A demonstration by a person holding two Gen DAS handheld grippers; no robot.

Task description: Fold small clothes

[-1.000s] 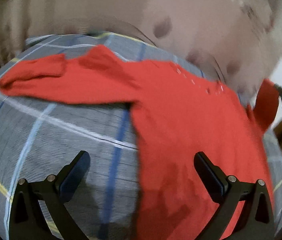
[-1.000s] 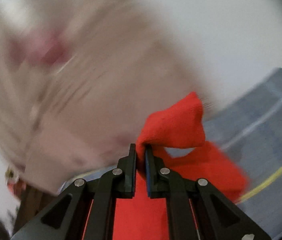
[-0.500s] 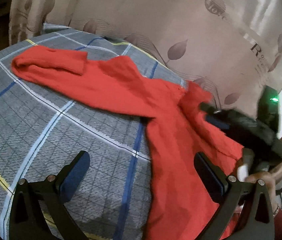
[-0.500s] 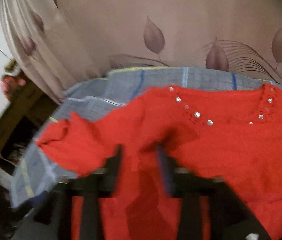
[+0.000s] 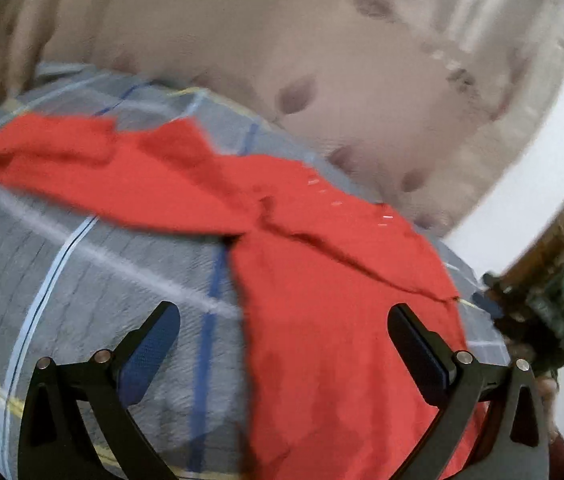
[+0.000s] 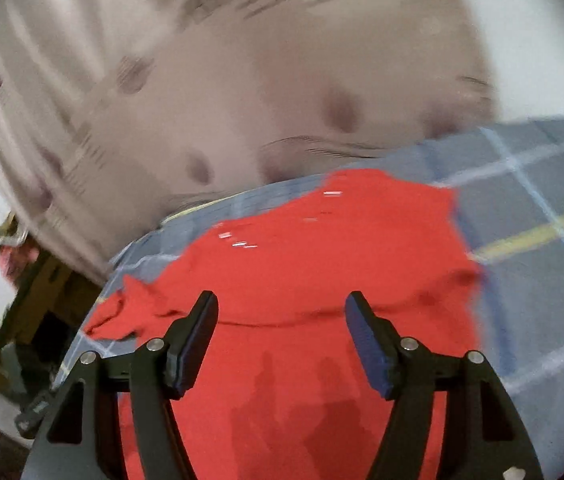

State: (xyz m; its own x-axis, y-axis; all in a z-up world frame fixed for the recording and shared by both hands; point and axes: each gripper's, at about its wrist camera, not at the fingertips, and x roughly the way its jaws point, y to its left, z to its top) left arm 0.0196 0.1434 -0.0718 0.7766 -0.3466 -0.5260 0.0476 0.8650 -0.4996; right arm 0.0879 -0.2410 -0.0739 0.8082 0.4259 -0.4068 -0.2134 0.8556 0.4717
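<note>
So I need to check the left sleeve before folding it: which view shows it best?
The left wrist view: the red sweater's outstretched sleeve lies full length on the plaid sheet, though blurred. The right wrist view shows mostly the sweater's body and neckline, and I cannot tell whether that sleeve is in it.

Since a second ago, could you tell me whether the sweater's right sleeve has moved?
Yes. The sleeve, then pinched and lifted off the plaid bedspread, now lies folded across the red sweater; the right gripper is open.

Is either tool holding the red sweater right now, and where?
Neither. The left tool and right tool are both open above the red sweater, gripping nothing.
</note>
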